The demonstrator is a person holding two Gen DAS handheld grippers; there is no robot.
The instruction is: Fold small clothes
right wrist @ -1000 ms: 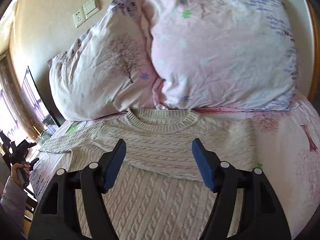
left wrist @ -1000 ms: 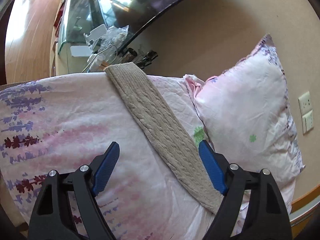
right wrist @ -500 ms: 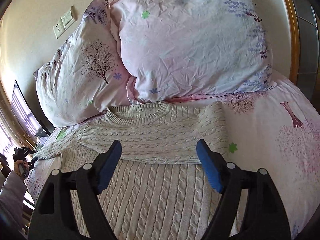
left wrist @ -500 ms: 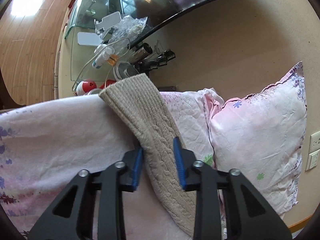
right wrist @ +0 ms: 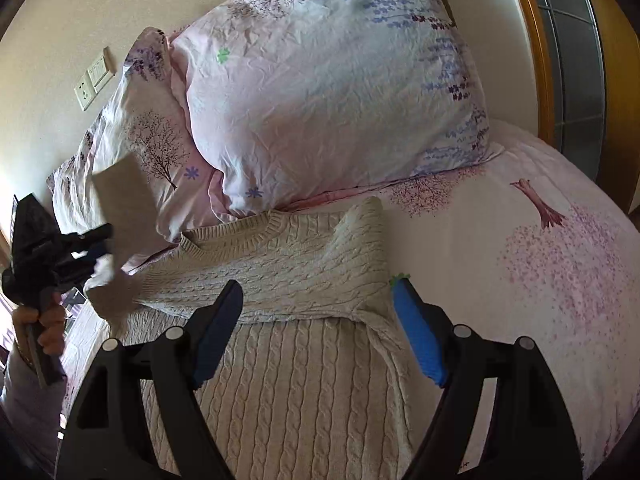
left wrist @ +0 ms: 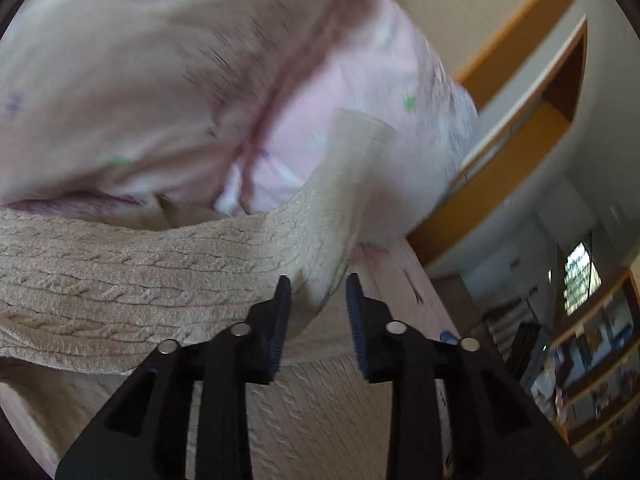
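Observation:
A cream cable-knit sweater [right wrist: 280, 360] lies on the bed with its collar toward the pillows and its right sleeve folded across the chest. My left gripper [left wrist: 318, 300] is shut on the sweater's left sleeve [left wrist: 312, 220] and holds it lifted in the air. In the right wrist view the left gripper [right wrist: 92, 248] and the raised sleeve [right wrist: 116, 216] show at the far left. My right gripper [right wrist: 318, 332] is open and empty, hovering over the sweater's chest.
Two floral pink pillows [right wrist: 320, 92] lean against the wall behind the collar. The pink printed bedsheet [right wrist: 540, 260] spreads to the right. A wooden frame [left wrist: 500, 160] and shelves [left wrist: 592, 360] stand beyond the bed. Wall sockets [right wrist: 94, 80] sit above the left pillow.
My left gripper closed on the left sleeve, lifted it off the bed and swung it over toward the sweater's body. My right gripper stayed open and drew a little nearer the sweater.

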